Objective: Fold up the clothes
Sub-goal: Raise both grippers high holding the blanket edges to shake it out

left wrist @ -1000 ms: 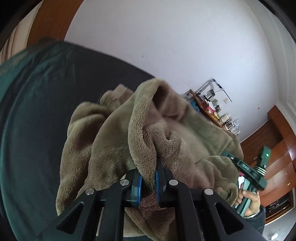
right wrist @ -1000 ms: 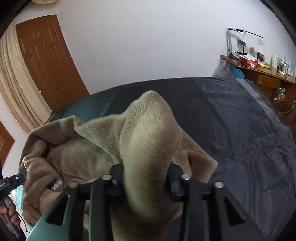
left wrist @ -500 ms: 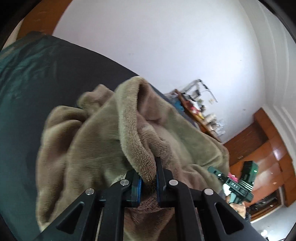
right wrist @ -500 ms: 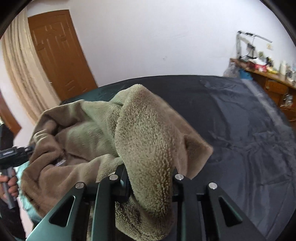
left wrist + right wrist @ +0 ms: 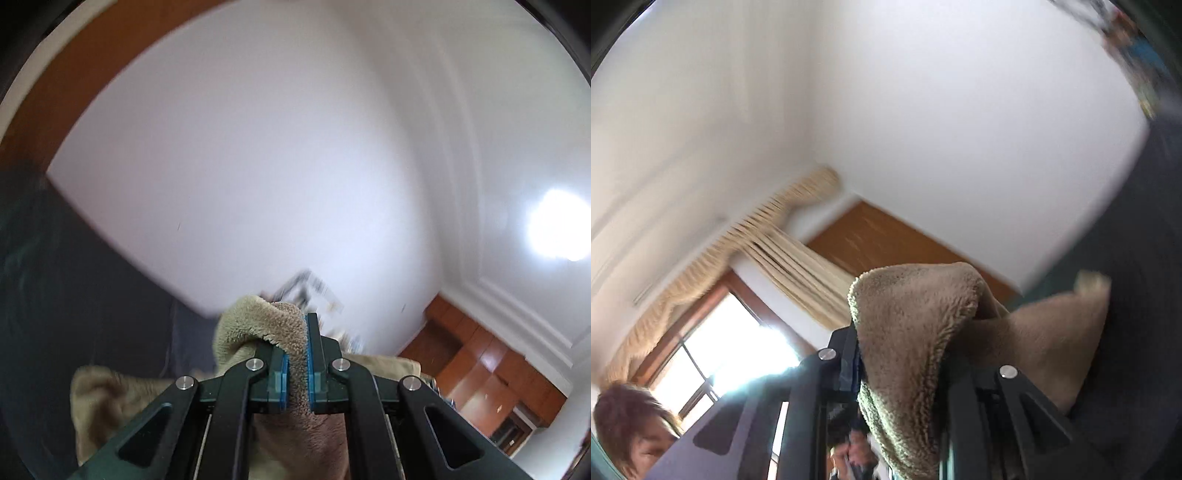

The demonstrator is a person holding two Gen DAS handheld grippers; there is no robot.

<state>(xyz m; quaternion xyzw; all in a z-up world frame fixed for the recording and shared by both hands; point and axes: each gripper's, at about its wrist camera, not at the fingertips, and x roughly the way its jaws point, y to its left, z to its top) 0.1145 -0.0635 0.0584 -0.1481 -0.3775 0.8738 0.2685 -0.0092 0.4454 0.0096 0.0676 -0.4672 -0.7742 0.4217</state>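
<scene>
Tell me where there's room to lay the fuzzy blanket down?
The dark bedcover shows bare between the white wall and the fuzzy garment that both tongs pinch. Near the left tongs and right tongs, it's crowded.

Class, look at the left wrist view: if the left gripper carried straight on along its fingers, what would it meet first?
Beyond the fleece garment that the left gripper already grips, probably the white wall; nothing else shows in that line, though depth is unclear.

Open air lies ahead of the left tool, with only the white wall beyond. Fleece drapes over the right tool, blocking its front; a person's head, seemingly close, crowds its lower left.
</scene>
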